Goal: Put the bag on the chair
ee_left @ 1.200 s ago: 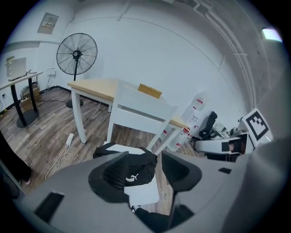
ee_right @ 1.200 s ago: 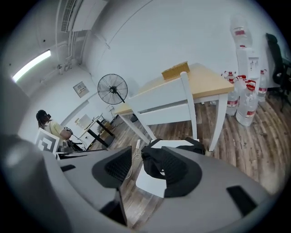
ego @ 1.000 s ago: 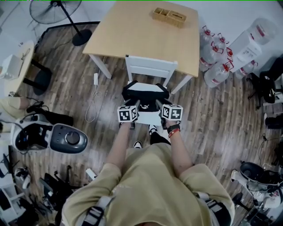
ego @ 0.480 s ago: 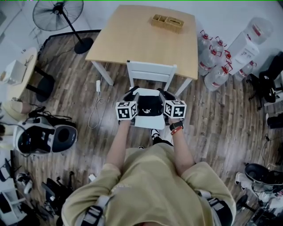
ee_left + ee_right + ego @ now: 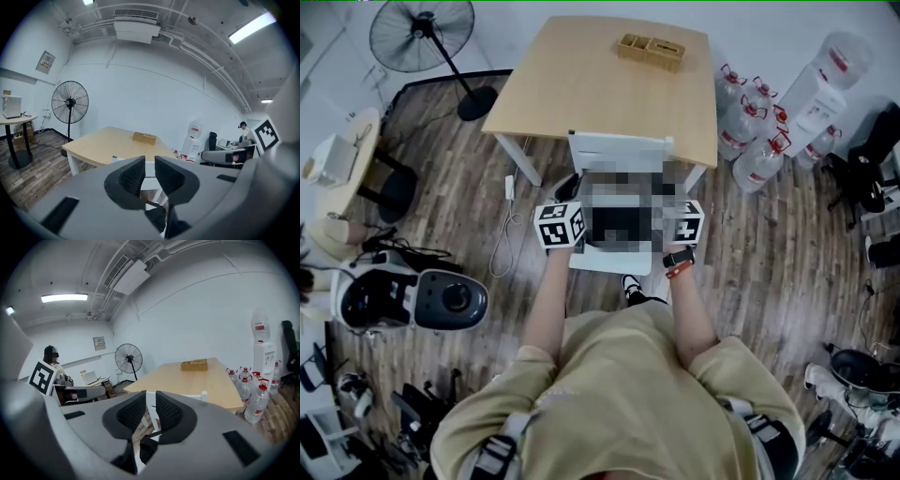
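Note:
The black bag (image 5: 619, 225) lies on the seat of the white chair (image 5: 619, 150), mostly under a mosaic patch in the head view. My left gripper (image 5: 149, 176) is at the bag's left side and my right gripper (image 5: 151, 411) at its right, their marker cubes (image 5: 558, 225) (image 5: 686, 223) flanking the seat. Both pairs of jaws are closing, with a narrow gap and nothing between them. Only the chair's white back shows through each gap. Part of the bag (image 5: 157, 218) (image 5: 143, 451) shows dark below the jaws in each gripper view.
A wooden table (image 5: 600, 75) with a wicker tray (image 5: 650, 49) stands right behind the chair. Water bottles (image 5: 755, 122) stand at the right, a floor fan (image 5: 422, 33) at the back left, and a white cable (image 5: 502, 239) lies left of the chair. Equipment clutters the floor on both sides.
The bag went from between the two grippers to lying on the seat. Both grippers have let it go, moved apart to the seat's sides, and their jaws have narrowed.

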A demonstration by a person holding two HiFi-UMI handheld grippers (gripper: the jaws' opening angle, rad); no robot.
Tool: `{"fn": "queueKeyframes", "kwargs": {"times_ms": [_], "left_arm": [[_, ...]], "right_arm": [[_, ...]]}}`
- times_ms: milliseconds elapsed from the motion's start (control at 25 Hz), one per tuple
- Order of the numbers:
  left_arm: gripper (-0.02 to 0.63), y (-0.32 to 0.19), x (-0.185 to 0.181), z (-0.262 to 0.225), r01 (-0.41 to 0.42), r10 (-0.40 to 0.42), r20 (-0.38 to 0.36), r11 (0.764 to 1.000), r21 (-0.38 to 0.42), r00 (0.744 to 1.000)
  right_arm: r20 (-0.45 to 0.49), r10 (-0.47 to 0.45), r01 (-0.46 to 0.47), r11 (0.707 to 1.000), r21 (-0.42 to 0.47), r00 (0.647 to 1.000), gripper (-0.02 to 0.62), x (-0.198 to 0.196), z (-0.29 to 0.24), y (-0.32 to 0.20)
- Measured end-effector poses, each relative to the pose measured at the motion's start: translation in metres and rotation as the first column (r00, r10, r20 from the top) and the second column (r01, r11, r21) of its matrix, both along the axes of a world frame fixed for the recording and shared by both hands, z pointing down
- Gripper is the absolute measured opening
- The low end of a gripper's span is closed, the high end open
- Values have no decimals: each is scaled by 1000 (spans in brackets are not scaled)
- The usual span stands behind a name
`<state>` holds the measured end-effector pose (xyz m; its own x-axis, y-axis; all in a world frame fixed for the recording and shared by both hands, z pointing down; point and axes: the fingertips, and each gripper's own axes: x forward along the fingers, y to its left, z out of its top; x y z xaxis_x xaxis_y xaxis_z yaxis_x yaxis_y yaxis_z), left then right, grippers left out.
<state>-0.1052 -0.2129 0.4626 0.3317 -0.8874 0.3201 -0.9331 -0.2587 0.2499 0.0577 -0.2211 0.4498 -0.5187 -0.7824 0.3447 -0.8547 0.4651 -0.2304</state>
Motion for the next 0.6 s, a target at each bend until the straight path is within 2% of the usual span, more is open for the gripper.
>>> {"fn": "queueKeyframes", "kwargs": {"times_ms": [240, 400, 600], "left_arm": [[54, 0, 1, -25, -11, 10, 14, 997, 71, 1000], [32, 3, 5, -45, -28, 28, -2, 990, 137, 1000], [20, 5, 0, -56, -23, 16, 38, 981, 191, 999]], "right_arm": [[13, 6, -7, 998, 63, 1000, 67, -1, -28, 1], [34, 22, -26, 993, 112, 999, 62, -2, -45, 4], [25, 58, -61, 988, 143, 998, 42, 3, -52, 5]]}}
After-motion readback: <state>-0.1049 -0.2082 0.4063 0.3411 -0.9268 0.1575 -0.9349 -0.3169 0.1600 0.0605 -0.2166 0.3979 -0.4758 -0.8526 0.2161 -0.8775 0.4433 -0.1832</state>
